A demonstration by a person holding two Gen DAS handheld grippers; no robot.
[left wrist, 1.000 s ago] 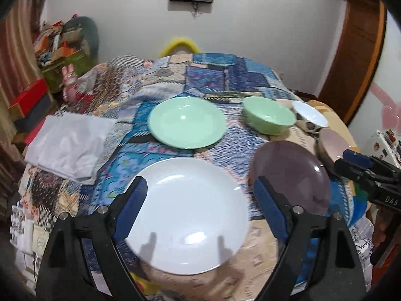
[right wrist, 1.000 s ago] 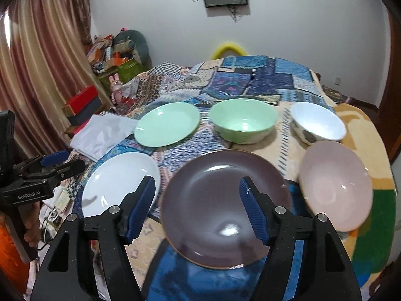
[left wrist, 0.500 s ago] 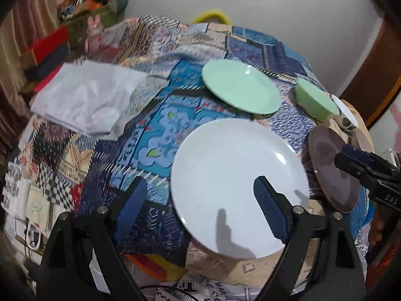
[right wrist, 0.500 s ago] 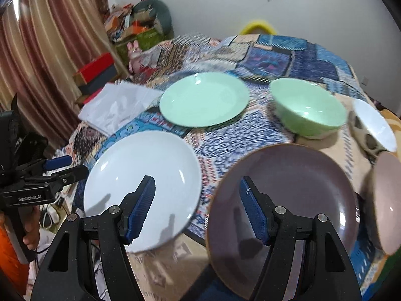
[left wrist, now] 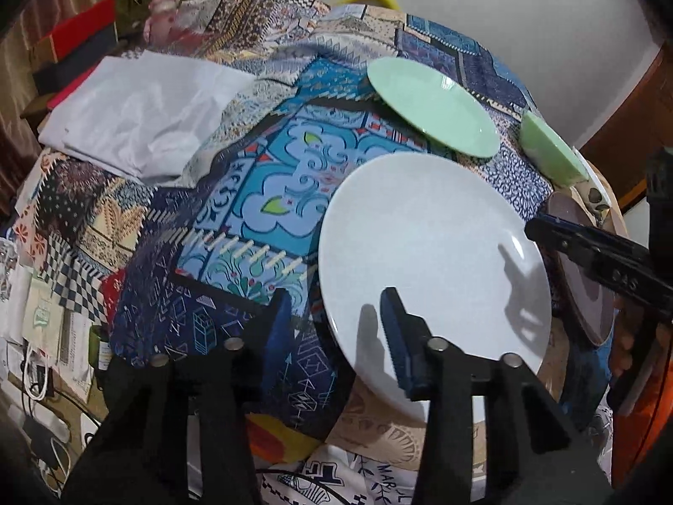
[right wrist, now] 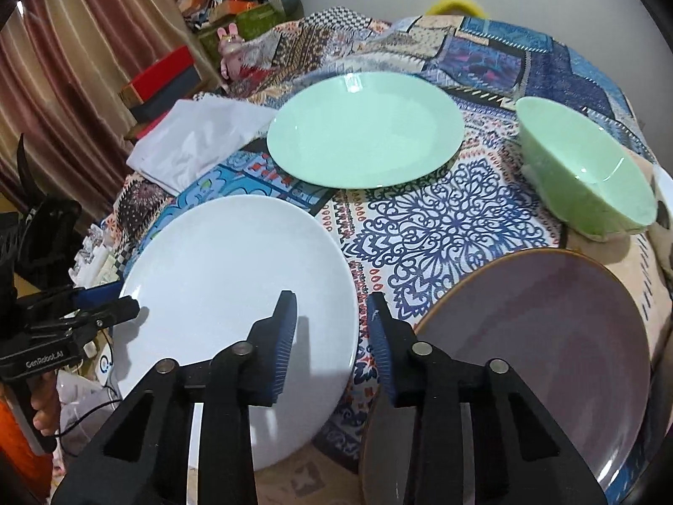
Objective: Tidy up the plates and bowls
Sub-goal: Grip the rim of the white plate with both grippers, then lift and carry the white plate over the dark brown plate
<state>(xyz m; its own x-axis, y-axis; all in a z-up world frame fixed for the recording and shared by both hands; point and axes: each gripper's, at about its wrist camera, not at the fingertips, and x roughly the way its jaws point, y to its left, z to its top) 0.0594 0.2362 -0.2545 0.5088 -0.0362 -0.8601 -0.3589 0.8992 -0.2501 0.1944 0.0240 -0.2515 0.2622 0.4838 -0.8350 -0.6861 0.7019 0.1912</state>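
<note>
A large white plate lies at the near edge of the patchwork-covered table; it also shows in the right wrist view. My left gripper is open and straddles the plate's left rim. My right gripper is open and straddles the white plate's right rim, beside a brown plate. A mint green plate and a mint green bowl sit farther back.
A folded white cloth lies at the table's left. Red and dark boxes and clutter stand by the curtain. A patterned white bowl shows partly at the right edge. Cables and bags lie on the floor at left.
Both grippers have narrowed and moved in on the white plate, the left to its left rim, the right leftward from the brown plate to its right rim.
</note>
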